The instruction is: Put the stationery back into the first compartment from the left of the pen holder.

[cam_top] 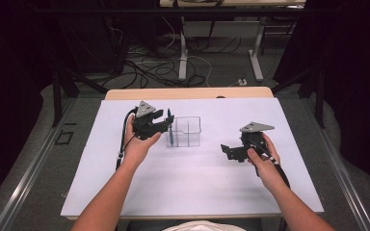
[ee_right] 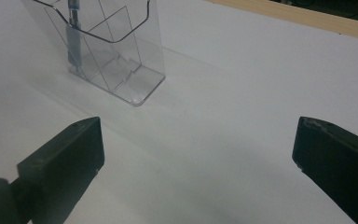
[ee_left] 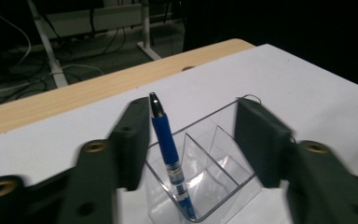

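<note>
A blue pen (cam_top: 170, 130) (ee_left: 168, 149) stands tilted in the left compartment of a clear plastic holder (cam_top: 189, 131) (ee_left: 223, 186) on the white table cover. My left gripper (cam_top: 166, 119) (ee_left: 194, 112) hovers over the holder's left end with its jaws apart. The pen's top rises between them, close beside the left jaw, and the other jaw stands well clear of it. My right gripper (cam_top: 229, 153) (ee_right: 198, 135) is off to the right of the holder (ee_right: 135, 88), held low over the cover, open with nothing between its jaws. The pen (ee_right: 73, 42) shows through the holder's wall in the right gripper view.
The white cover (cam_top: 197, 183) lies over a wooden table whose far edge (cam_top: 188, 93) shows behind it. Beyond are a dark floor with cables (cam_top: 154, 67) and the legs of another table (cam_top: 183, 57). A metal rail (cam_top: 33, 159) runs along the left.
</note>
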`<state>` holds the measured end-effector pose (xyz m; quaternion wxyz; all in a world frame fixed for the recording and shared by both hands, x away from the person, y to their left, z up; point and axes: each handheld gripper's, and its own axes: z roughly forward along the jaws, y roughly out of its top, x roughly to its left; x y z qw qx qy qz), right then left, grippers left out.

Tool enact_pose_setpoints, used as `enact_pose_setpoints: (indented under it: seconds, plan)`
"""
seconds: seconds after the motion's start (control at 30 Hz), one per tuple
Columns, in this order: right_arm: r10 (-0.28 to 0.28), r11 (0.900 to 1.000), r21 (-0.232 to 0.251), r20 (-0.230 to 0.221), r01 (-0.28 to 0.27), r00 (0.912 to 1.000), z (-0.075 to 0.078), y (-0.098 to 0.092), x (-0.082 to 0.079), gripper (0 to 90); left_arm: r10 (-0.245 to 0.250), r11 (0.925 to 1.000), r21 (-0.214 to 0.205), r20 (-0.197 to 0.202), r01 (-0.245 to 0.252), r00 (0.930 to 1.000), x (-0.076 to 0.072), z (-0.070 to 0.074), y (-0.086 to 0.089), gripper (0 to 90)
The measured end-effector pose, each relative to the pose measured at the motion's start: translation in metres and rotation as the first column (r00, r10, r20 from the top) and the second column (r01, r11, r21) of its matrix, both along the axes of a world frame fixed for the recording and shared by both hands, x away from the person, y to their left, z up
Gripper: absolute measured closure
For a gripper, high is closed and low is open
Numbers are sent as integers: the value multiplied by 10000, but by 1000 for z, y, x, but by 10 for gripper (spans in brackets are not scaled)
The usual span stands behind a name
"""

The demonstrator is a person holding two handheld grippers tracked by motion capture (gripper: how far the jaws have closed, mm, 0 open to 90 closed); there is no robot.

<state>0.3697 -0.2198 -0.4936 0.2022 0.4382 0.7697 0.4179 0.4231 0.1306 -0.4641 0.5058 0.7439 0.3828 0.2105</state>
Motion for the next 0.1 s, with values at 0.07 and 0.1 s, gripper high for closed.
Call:
enact_pose_setpoints:
  seconds: [0.07, 0.1]
  plan:
    - [-53, 10000, 51, 16, 53, 10000, 0, -1, 0, 21, 204, 9996, -183, 137, -202, 9997, -5, 2, 7, 340]
    - [-50, 10000, 12, 18, 50, 10000, 1, -3, 1, 21, 160, 9993, -333, 236, -152, 9996, -7, 3, 11, 297]
